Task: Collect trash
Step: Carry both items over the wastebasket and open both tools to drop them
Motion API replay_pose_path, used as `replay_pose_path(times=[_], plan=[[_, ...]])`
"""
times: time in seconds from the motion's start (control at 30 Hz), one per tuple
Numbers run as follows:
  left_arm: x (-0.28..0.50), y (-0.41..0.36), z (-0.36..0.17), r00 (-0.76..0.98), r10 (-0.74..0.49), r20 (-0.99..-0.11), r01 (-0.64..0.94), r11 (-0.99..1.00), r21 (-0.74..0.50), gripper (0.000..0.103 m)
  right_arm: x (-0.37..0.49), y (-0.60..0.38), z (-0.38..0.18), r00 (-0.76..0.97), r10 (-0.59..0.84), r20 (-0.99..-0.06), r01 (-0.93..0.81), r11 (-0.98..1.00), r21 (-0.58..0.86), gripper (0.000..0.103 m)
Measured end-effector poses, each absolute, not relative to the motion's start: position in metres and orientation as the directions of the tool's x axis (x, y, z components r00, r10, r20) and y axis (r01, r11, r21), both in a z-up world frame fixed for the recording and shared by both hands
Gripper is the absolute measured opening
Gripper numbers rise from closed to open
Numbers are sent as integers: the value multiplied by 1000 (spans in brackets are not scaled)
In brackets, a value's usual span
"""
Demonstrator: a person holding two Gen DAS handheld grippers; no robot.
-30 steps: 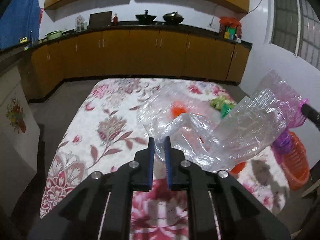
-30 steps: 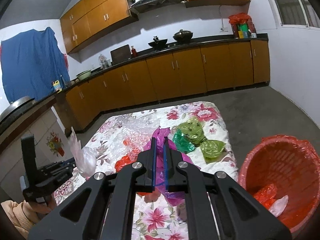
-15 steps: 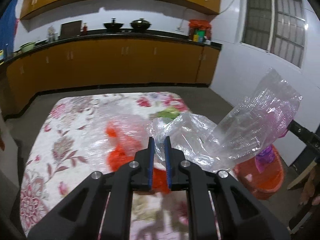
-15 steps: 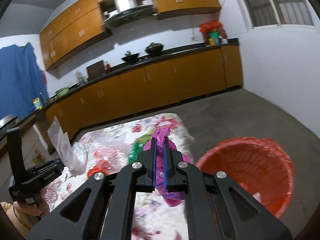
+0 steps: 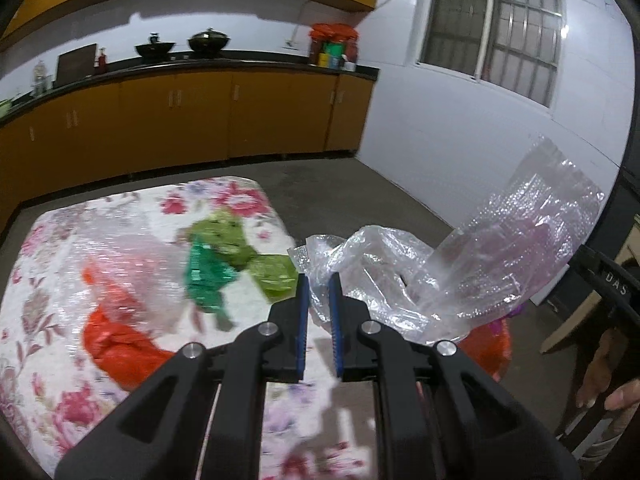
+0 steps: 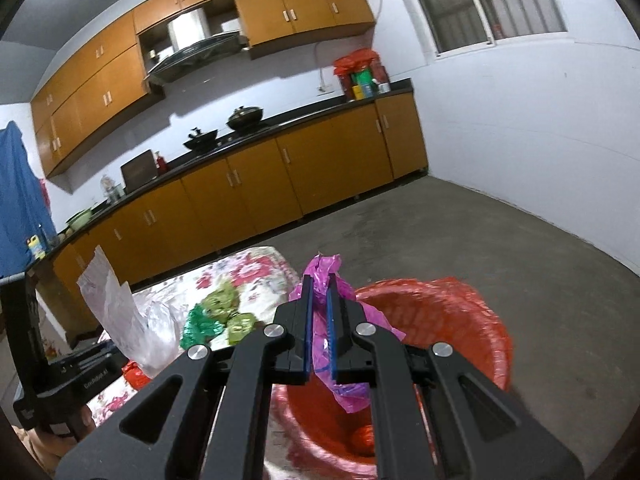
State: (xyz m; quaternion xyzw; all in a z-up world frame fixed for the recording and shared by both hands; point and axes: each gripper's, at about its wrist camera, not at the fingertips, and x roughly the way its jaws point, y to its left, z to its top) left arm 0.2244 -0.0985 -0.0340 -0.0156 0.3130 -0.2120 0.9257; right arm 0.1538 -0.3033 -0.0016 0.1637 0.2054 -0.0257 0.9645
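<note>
Both grippers swung right off the table w/ their loads. Purple bag (image 6: 320, 320) now hangs over red bin (image 6: 472, 320); clear plastic (image 5: 460, 264) nears table's right edge.

A: Fixed fittings, taking the black countertop (image 6: 304, 120) as reference?
B: Orange base cabinets (image 6: 256, 188) directly beneath it; matching wall cabinets (image 6: 280, 4) above; range hood (image 6: 196, 54) set among those.
A: Items on it?
B: Two dark woks (image 6: 245, 114) mid-run; red-topped containers (image 6: 360, 74) at the window end; green bowl (image 6: 79, 216) at the far opposite end.
A: Beyond it?
B: Barred window (image 5: 496, 26) on the adjoining wall; blue cloth (image 6: 18, 204) hanging past the bowl end; bare concrete floor (image 6: 460, 240) in front.
</note>
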Motion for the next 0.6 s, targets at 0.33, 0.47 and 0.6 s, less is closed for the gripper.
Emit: replay_pose_path(times=[0.33, 0.47, 0.6], plan=[[232, -144, -49, 661, -453, -599, 441, 880, -179, 11, 152, -334, -9, 914, -14, -406, 163, 928, 335, 7], [236, -158, -54, 644, -465, -608, 459, 870, -180, 11, 153, -341, -11, 914, -19, -405, 173, 921, 349, 6], [240, -170, -58, 628, -480, -613, 474, 860, -188, 11, 155, -348, -11, 916, -24, -401, 181, 916, 358, 6]])
